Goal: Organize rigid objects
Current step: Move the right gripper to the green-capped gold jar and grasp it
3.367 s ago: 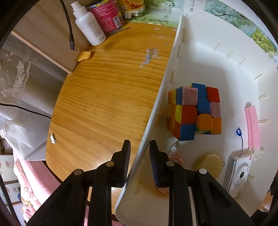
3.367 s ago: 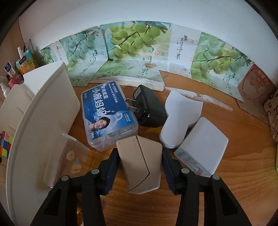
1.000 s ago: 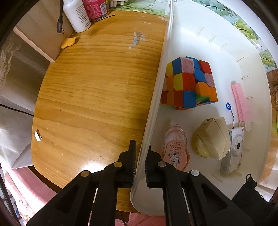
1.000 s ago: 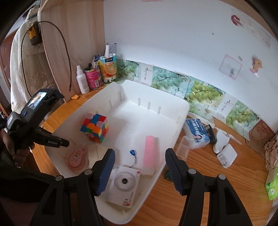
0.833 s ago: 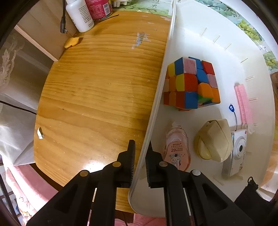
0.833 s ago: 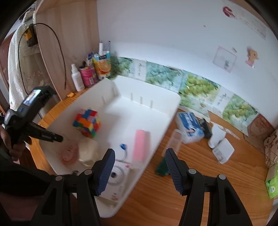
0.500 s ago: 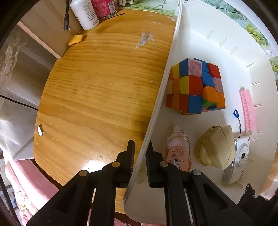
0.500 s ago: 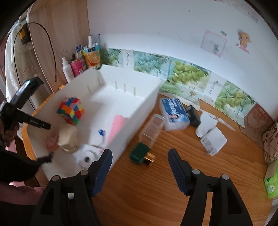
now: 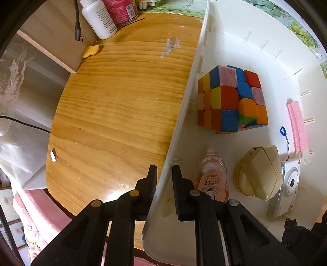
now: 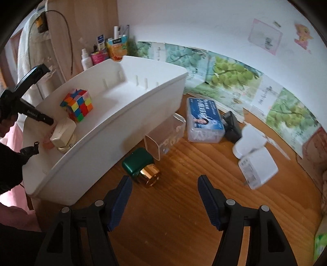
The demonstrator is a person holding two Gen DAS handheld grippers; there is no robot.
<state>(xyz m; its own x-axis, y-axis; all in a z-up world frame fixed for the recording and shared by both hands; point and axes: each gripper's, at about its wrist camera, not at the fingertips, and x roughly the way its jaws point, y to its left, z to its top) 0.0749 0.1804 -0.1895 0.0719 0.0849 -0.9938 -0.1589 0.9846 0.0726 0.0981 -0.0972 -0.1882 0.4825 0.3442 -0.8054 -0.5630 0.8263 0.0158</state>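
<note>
A white plastic bin (image 9: 190, 90) stands on the wooden table and holds a colourful puzzle cube (image 9: 229, 98), a beige mouse-shaped object (image 9: 258, 171), a pink correction tape (image 9: 213, 178), a small white camera (image 9: 288, 186) and a pink brush (image 9: 297, 126). My left gripper (image 9: 164, 184) points straight down astride the bin's near wall. Its jaws are opening, with the wall between them and a thin gap at the right pad. My right gripper (image 10: 163, 196) is open over bare table beside the bin (image 10: 143, 98). A green bottle with a gold cap (image 10: 141, 165) lies just ahead of its left finger.
Right of the bin lie a clear box (image 10: 165, 137), a blue-labelled box (image 10: 204, 120), a black adapter (image 10: 232, 124) and two white chargers (image 10: 258, 167). Bottles and a can (image 9: 98, 18) stand at the table's far left corner. The table edge (image 9: 49, 167) curves near my left gripper.
My right gripper swung right and down, from above the bin to the table beside it. The left jaws parted slightly around the bin wall. The beige object now lies in the bin.
</note>
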